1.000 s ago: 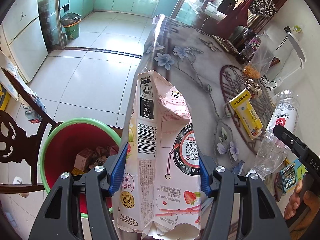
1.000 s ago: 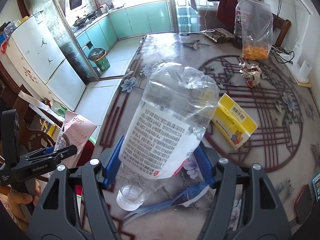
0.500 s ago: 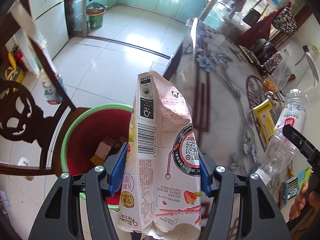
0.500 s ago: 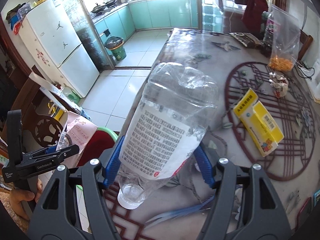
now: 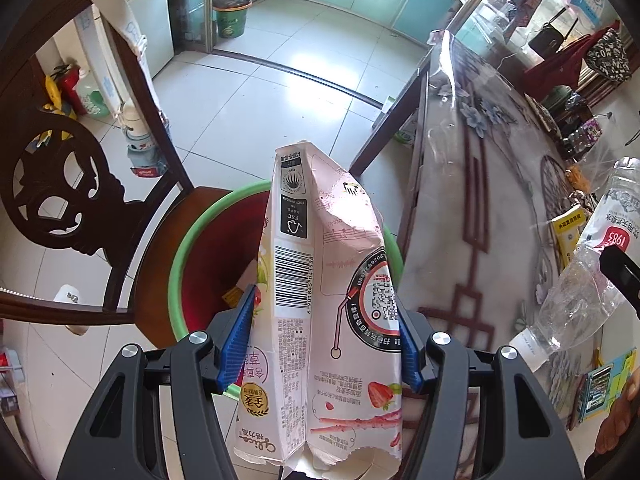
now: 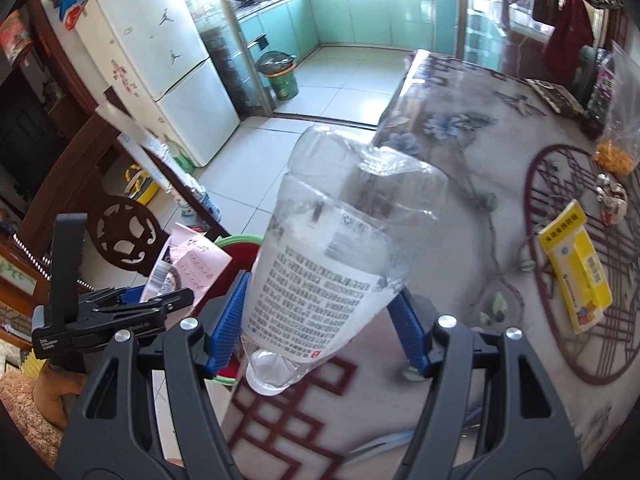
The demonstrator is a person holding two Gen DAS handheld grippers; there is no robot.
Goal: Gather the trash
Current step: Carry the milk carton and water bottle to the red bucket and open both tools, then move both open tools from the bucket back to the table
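Observation:
My left gripper (image 5: pixel 326 344) is shut on a pink strawberry-snack box (image 5: pixel 328 280) and holds it upright over the red bin with a green rim (image 5: pixel 180 256), which stands on a wooden chair beside the table. The box also shows in the right wrist view (image 6: pixel 188 268), above the bin (image 6: pixel 236 240). My right gripper (image 6: pixel 320 328) is shut on a crushed clear plastic bottle (image 6: pixel 336 248), cap end toward me, over the table's left edge. The bottle also shows in the left wrist view (image 5: pixel 580 280).
A yellow carton (image 6: pixel 576 276), a crumpled wrapper (image 6: pixel 610 198) and a bag of orange snacks (image 6: pixel 616 152) lie on the patterned table (image 6: pixel 480 184). A carved chair back (image 5: pixel 48 184) stands left of the bin. A fridge (image 6: pixel 160 80) and a green kitchen bin (image 6: pixel 280 74) stand farther off.
Both grippers have moved left, away from the table's middle. The pink box now hangs over the red bin, and the bottle has come to the table's left edge.

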